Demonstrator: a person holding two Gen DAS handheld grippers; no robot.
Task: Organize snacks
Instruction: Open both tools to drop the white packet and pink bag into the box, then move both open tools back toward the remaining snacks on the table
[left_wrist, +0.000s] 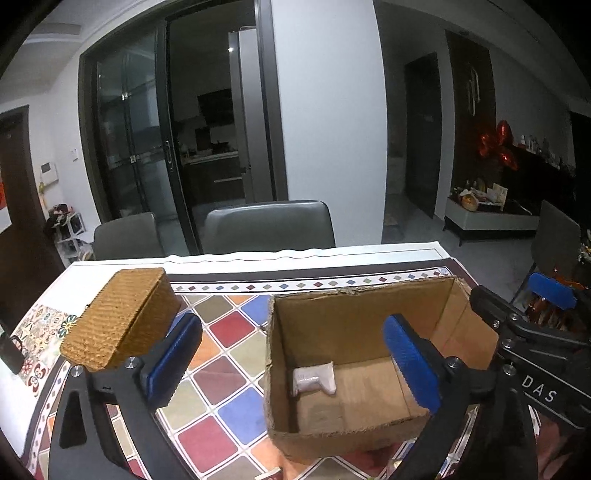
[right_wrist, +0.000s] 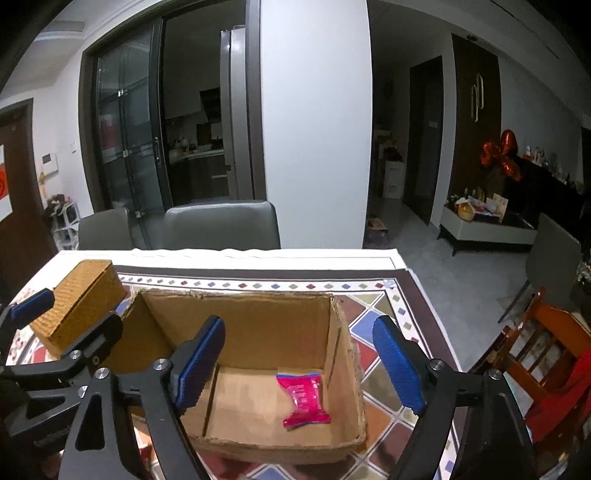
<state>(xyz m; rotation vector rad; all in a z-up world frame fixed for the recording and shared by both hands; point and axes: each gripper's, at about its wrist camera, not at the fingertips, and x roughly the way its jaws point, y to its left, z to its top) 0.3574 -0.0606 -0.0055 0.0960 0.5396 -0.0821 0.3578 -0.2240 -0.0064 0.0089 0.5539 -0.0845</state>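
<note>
Box holds pink packet, white packet | left gripper spread, empty | right gripper spread, empty

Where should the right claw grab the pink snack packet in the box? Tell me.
Come straight down from above onto the pink snack packet: it lies flat on the floor of the cardboard box, whose walls block any side approach. Pinch its narrower middle, across the width, with the open right claw.

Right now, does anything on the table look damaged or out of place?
The cardboard box has a ragged, torn top edge with its flaps missing. The pink snack packet lies loose inside, and a white packet too. The woven basket looks intact.
</note>
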